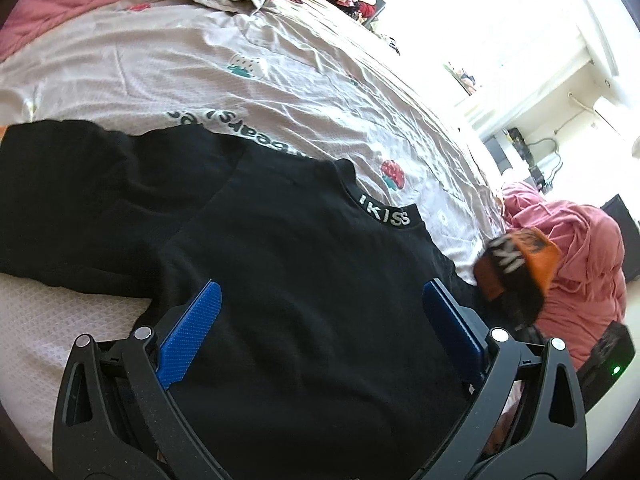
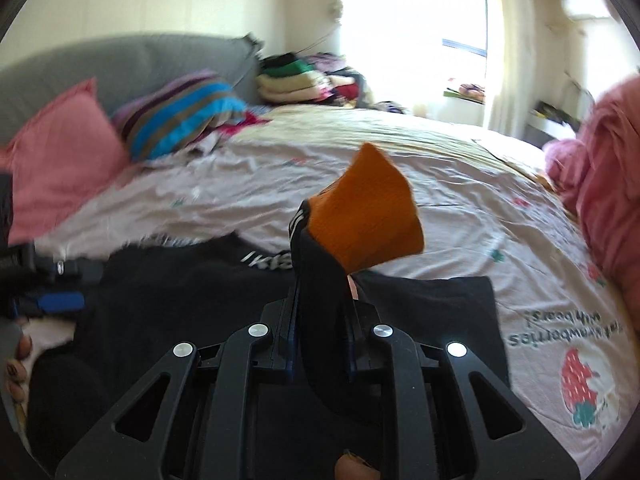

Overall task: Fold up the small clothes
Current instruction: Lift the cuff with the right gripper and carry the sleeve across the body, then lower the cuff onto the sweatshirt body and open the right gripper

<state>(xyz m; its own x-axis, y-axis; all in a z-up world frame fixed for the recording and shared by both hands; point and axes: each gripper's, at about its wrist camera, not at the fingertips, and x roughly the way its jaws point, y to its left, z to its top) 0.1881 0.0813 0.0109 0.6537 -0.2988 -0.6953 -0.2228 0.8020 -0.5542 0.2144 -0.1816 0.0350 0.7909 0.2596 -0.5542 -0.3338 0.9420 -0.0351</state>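
Observation:
A black top [image 1: 288,264] with "IKISS" on its collar lies spread on the bed; it also shows in the right wrist view [image 2: 168,292]. My left gripper [image 1: 320,300] is open, its blue pads wide apart just above the top's body. My right gripper [image 2: 320,292] is shut on the black sleeve with an orange cuff [image 2: 368,212] and holds it lifted above the top. That cuff and the right gripper show at the right of the left wrist view [image 1: 516,264].
The bed sheet [image 1: 280,92] is pale with strawberry prints. A pink pillow [image 2: 60,160] and a striped pillow [image 2: 180,120] lie at the head. Piled clothes [image 2: 304,80] sit at the far corner. A pink heap [image 1: 580,264] lies on the right.

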